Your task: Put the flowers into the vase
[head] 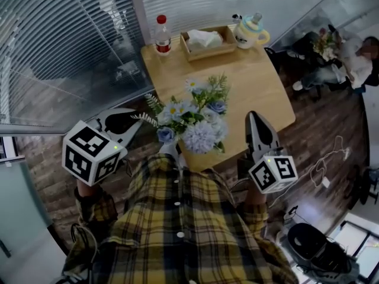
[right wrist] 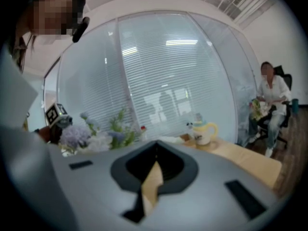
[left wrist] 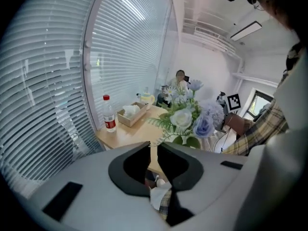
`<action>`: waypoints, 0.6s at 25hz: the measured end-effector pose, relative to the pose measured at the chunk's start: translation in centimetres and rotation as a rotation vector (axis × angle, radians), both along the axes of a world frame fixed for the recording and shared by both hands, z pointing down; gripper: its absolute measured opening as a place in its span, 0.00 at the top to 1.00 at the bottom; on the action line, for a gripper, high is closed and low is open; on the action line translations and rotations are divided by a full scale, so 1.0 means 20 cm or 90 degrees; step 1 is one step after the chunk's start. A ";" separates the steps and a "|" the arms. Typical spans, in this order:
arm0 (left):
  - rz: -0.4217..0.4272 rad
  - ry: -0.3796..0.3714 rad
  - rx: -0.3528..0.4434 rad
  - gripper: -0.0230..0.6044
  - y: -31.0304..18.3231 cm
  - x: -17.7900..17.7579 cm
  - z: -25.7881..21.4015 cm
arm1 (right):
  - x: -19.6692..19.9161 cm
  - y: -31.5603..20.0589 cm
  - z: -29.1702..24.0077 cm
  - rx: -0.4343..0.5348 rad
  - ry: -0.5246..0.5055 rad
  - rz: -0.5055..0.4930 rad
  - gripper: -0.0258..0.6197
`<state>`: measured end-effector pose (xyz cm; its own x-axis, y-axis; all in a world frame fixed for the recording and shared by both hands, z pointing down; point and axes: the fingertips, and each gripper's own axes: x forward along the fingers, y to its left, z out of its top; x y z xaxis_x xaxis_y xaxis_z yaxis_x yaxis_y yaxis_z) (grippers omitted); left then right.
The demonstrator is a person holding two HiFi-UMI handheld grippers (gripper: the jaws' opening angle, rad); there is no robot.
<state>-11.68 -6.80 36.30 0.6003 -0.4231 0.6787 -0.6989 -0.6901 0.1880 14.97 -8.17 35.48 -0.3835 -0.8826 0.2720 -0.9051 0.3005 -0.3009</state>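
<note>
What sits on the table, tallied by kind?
Bottle: 1
Tissue box: 1
Mug: 1
Bouquet: 1
Total: 4

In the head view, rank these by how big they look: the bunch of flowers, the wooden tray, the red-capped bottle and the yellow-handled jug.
1. Bunch of flowers, clearly largest, though also nearest the camera.
2. Wooden tray.
3. Yellow-handled jug and red-capped bottle: too alike to rank.
</note>
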 end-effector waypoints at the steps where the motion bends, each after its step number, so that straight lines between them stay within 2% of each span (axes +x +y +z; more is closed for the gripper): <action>1: -0.009 0.007 0.014 0.89 -0.02 0.01 -0.02 | -0.01 0.00 -0.01 0.004 0.001 -0.002 0.94; 4: -0.025 0.019 0.041 0.94 -0.09 0.04 -0.07 | -0.02 -0.02 -0.05 0.015 0.006 -0.009 0.94; 7: -0.045 0.021 0.059 0.95 -0.16 0.06 -0.11 | -0.04 -0.04 -0.08 0.025 0.015 -0.016 0.94; 15: -0.068 0.071 0.138 0.95 -0.35 0.15 -0.31 | -0.11 -0.13 -0.24 0.072 0.039 -0.041 0.94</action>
<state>-8.62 -13.85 30.13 0.6105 -0.6164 0.4974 -0.7531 -0.6462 0.1236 12.77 -10.84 30.66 -0.4260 -0.8830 0.1969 -0.8984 0.3872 -0.2071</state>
